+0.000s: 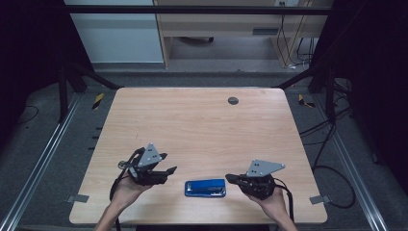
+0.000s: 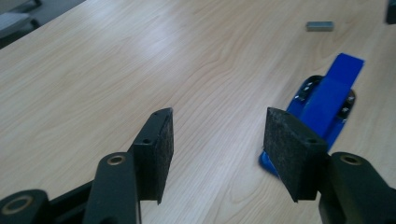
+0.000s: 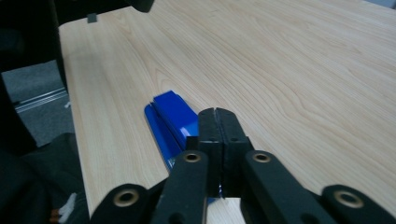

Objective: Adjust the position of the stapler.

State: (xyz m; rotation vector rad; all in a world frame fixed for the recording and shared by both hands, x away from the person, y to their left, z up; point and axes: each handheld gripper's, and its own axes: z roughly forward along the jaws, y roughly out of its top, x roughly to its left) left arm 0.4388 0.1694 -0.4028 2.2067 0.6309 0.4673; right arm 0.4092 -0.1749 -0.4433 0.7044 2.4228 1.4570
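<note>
— What is on the desk (image 1: 202, 120) right now?

— A blue stapler (image 1: 205, 187) lies flat on the pale wood near the person's edge, between the two claws. The left claw (image 1: 169, 170) hangs just to one side of it, pads spread wide with nothing between them. In the left gripper view the stapler (image 2: 327, 100) sits a little ahead of that claw (image 2: 224, 149) and off toward its right pad.

— And the other one?

— The right claw (image 1: 228, 178) is at the stapler's opposite end, very close, perhaps touching; I cannot tell which. Its pads are pressed together and grip nothing. In the right gripper view the stapler (image 3: 173, 123) runs out ahead of the closed tips (image 3: 218, 135), partly hidden under them.

— So how should the pickup go?

— My guess is the wide claw does the grasping. It ought to swing toward its right until the stapler is centred between the pads, come down low, and close across the narrow body rather than the springy top arm. The closed claw could brace the far end so the stapler does not slide.
</note>
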